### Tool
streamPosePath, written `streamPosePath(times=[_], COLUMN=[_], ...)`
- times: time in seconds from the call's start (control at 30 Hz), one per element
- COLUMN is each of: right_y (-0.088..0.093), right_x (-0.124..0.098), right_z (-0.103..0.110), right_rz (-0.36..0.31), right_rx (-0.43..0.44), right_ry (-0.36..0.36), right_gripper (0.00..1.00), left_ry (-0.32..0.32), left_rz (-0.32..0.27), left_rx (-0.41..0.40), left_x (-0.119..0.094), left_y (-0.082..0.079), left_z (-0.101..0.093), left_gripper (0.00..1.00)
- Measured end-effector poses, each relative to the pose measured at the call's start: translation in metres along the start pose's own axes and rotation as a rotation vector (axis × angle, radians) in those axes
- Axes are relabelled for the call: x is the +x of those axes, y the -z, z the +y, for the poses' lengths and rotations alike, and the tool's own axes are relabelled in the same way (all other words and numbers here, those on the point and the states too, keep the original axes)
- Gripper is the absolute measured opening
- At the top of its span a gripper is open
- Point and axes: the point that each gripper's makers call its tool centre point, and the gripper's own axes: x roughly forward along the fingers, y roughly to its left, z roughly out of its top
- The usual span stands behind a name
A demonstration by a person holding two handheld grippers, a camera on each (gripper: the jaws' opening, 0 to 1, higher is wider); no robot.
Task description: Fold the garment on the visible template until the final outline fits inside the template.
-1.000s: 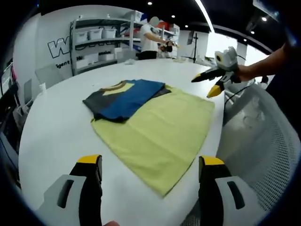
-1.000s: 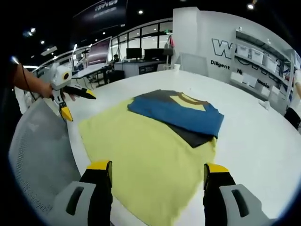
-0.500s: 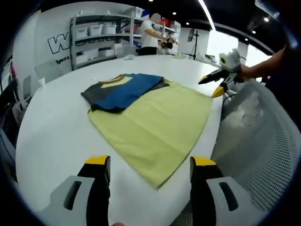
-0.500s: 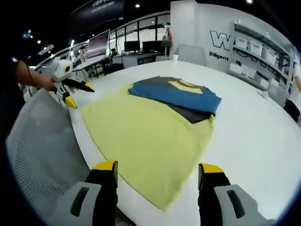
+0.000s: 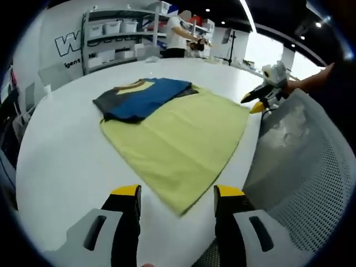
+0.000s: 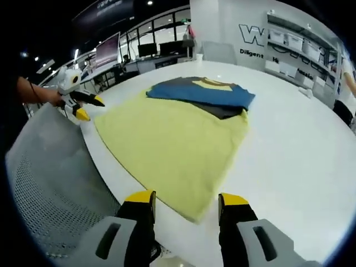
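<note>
Folded blue-and-grey T-shirt [image 5: 143,98] at far end of yellow template cloth [image 5: 178,139], on round white table [image 5: 61,150]; long axis of cloth running near to far. Left gripper [image 5: 177,194] and right gripper [image 6: 186,201] each poised at a near corner, about equally close, both spread, pinching nothing. Shelving [image 5: 114,41] in left gripper view; monitors [image 6: 108,50] in right gripper view.

Your left gripper [image 5: 177,192] points forward with its yellow-tipped jaws parted and nothing between them. Your right gripper [image 6: 186,198] is posed the same way, jaws apart and empty. In the left gripper view your right hand [image 5: 303,83] grips the other tool off to the side, forearm extended; in the right gripper view your left hand [image 6: 47,97] does likewise.
</note>
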Motion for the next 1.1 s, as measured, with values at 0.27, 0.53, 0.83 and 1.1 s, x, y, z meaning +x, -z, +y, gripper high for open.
streamPosePath(times=[0.27,0.53,0.83,1.1], right_y=[0.007,0.008,0.005,0.004], right_x=[-0.001,-0.001,-0.003,0.001], right_z=[0.001,0.003,0.003,0.011], right_rz=[0.012,0.012,0.023,0.081], right_rx=[-0.007,-0.041,-0.158,-0.321], right_ry=[0.007,0.013,-0.002,-0.071], right_gripper=[0.31,0.28,0.27,0.27], left_ry=[0.042,0.061,0.062,0.086], left_rz=[0.043,0.076,0.121,0.162], left_rx=[-0.005,0.006,0.146,0.261], left_x=[0.003,0.009,0.007,0.007], left_y=[0.008,0.014,0.019,0.021], left_z=[-0.008,-0.011,-0.008,-0.007], left_gripper=[0.35,0.28,0.22,0.21])
